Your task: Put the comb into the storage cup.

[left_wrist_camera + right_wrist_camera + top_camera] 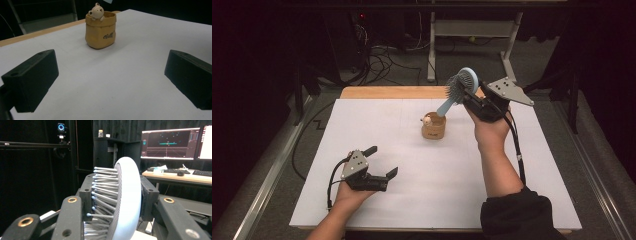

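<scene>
A light-blue hairbrush (458, 89) with grey bristles is clamped by its round head in my right gripper (465, 94), which I hold up over the far middle of the table. Its handle slants down and left, and the tip sits at the mouth of a tan pouch-shaped cup (433, 128) with a small bear figure on its rim. In the right gripper view the jaws press both sides of the brush head (126, 202). My left gripper (382, 161) rests at the near left with its jaws wide apart and nothing between them. In its view, the cup (100, 31) stands ahead.
A white sheet (437, 190) covers the table, with a wooden strip (392, 92) along the far edge. Beyond it are floor cables (379, 60) and a desk frame (472, 30). The right gripper view looks out at monitors (170, 143) on a desk.
</scene>
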`<state>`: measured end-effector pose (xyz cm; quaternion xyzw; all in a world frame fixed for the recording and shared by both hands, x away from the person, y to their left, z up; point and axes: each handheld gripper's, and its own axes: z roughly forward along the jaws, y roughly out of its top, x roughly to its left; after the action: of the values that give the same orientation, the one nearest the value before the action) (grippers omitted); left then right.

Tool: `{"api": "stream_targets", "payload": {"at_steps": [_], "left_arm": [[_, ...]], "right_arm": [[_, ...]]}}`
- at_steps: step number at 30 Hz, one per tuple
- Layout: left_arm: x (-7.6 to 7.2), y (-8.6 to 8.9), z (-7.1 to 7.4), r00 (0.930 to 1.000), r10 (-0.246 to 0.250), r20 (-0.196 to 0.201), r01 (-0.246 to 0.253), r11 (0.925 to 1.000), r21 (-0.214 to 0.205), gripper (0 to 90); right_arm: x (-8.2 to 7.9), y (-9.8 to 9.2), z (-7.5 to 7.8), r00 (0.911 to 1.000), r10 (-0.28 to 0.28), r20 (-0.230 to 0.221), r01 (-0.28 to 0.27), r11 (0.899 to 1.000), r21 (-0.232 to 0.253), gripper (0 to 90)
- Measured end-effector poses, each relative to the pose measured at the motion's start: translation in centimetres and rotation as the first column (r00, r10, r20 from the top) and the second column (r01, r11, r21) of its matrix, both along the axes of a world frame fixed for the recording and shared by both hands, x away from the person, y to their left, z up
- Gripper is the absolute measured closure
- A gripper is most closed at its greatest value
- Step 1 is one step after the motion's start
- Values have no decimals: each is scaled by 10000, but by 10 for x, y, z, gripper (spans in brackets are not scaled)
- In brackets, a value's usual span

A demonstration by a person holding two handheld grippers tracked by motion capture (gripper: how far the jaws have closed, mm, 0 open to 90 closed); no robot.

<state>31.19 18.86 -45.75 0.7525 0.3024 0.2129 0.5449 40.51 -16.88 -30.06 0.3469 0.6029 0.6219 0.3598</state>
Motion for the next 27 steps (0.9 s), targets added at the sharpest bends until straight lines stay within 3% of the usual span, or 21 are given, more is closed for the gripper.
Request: {"api": "stream_targets", "payload": {"at_steps": [27], "left_arm": [[-1, 3, -1, 10000, -3, -99, 3, 10000, -96, 0]], "right_arm": [[21, 20, -35, 9964, 155, -830, -162, 9998, -78, 582]]}}
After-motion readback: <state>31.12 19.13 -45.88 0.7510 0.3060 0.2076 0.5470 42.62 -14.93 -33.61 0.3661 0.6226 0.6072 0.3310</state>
